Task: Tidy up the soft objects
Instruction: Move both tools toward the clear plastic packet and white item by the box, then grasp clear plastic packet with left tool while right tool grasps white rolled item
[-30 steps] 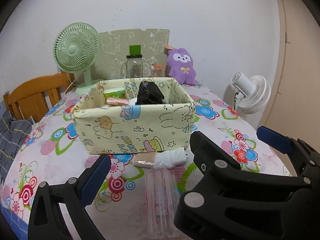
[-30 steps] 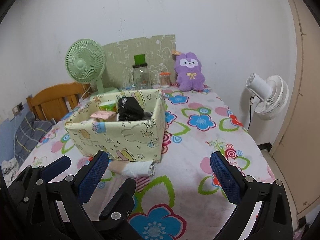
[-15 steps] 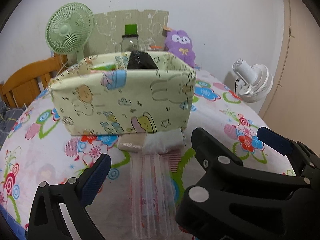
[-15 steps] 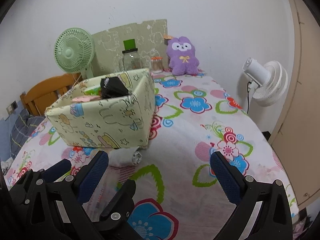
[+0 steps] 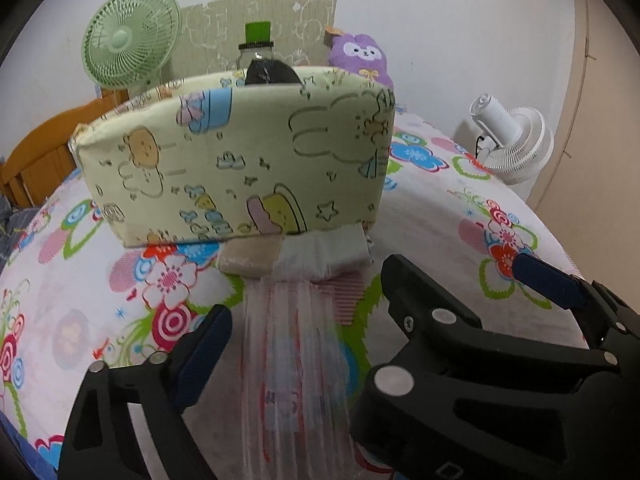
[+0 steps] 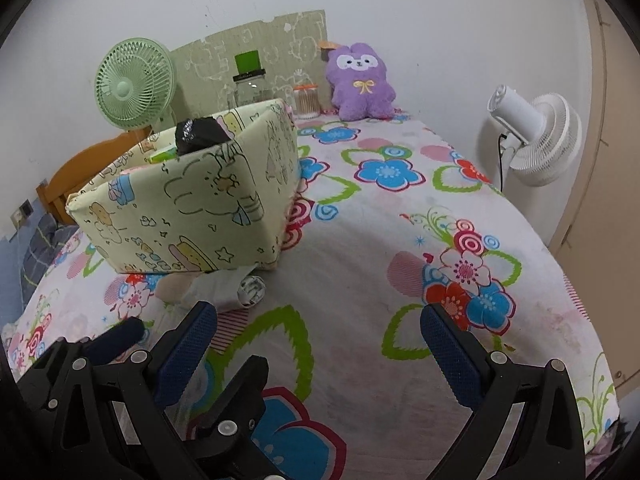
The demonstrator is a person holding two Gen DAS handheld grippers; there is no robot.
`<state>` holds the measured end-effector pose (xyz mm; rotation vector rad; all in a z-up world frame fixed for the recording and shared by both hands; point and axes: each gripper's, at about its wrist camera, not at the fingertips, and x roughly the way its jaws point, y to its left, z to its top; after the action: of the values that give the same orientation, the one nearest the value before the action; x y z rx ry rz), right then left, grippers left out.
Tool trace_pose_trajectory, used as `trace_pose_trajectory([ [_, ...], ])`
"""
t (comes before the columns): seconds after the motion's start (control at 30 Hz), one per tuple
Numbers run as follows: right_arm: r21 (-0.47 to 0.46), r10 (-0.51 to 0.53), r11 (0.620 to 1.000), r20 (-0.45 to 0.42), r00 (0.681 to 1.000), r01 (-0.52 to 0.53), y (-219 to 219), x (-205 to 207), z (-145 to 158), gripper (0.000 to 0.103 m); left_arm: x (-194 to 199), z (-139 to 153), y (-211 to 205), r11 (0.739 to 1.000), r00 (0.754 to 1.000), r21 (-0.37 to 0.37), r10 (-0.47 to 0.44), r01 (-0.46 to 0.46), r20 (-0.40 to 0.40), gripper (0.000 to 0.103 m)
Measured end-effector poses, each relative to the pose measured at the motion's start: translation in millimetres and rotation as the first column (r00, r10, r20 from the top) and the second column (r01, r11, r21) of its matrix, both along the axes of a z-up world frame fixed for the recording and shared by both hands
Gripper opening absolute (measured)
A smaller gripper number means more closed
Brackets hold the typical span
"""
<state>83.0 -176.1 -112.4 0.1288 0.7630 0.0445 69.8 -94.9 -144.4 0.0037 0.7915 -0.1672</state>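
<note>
My left gripper (image 5: 296,344) is closing around the bag (image 5: 296,360), not yet touching, at lower centre; my right gripper (image 6: 320,344) stands spread, empty.

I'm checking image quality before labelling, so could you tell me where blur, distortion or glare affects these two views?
Left wrist view: the clear plastic bag near the lens is smeared and soft; the fabric box bulges from fisheye distortion. Right wrist view: mostly sharp, dark vignette at the corners, the door frame bows; no strong glare, soft even light.

both grippers dropped lower toward the plastic bag (image 5: 292,364); left gripper (image 5: 300,344) jaws closing around it, not touching.
</note>
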Motion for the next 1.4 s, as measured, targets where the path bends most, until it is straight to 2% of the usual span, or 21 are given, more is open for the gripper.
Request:
trace_pose_trajectory([
  [0.13, -0.007, 0.006, 1.000, -0.004, 1.000, -0.006, 2.4, 0.1, -1.4, 0.103, 0.2, -0.2, 4.2, 1.000, 1.000, 0.013, 0.022, -0.022, 0.008, 0.070],
  [0.27, -0.009, 0.014, 1.000, -0.013, 1.000, -0.014, 6.0, 2.6, -2.6, 0.103, 0.3, 0.6, 10.8, 0.999, 0.999, 0.023, 0.026, -0.026, 0.023, 0.043],
  [0.43, -0.011, 0.027, 1.000, -0.017, 0.999, -0.027, 14.6, 3.2, -2.0, 0.103, -1.4, 1.9, 15.6, 1.000, 1.000, 0.024, 0.013, -0.013, 0.024, 0.033],
  [0.7, -0.022, 0.032, 0.999, -0.021, 0.999, -0.032, 29.0, 1.5, 2.0, 0.103, -2.2, 7.4, 27.5, 0.999, 1.000, 0.039, 0.011, -0.012, 0.021, 0.027],
  [0.87, -0.029, 0.044, 0.999, -0.024, 0.999, -0.044, 40.9, 2.2, 4.4, 0.103, -1.4, 11.4, 39.1, 0.997, 0.999, 0.064, 0.030, -0.032, 0.034, 0.027],
  [1.4, -0.016, 0.044, 0.999, -0.032, 0.999, -0.044, 69.6, 19.6, 12.6, 0.103, 12.5, 19.2, 69.5, 0.994, 0.994, 0.057, 0.094, -0.097, 0.054, 0.026],
])
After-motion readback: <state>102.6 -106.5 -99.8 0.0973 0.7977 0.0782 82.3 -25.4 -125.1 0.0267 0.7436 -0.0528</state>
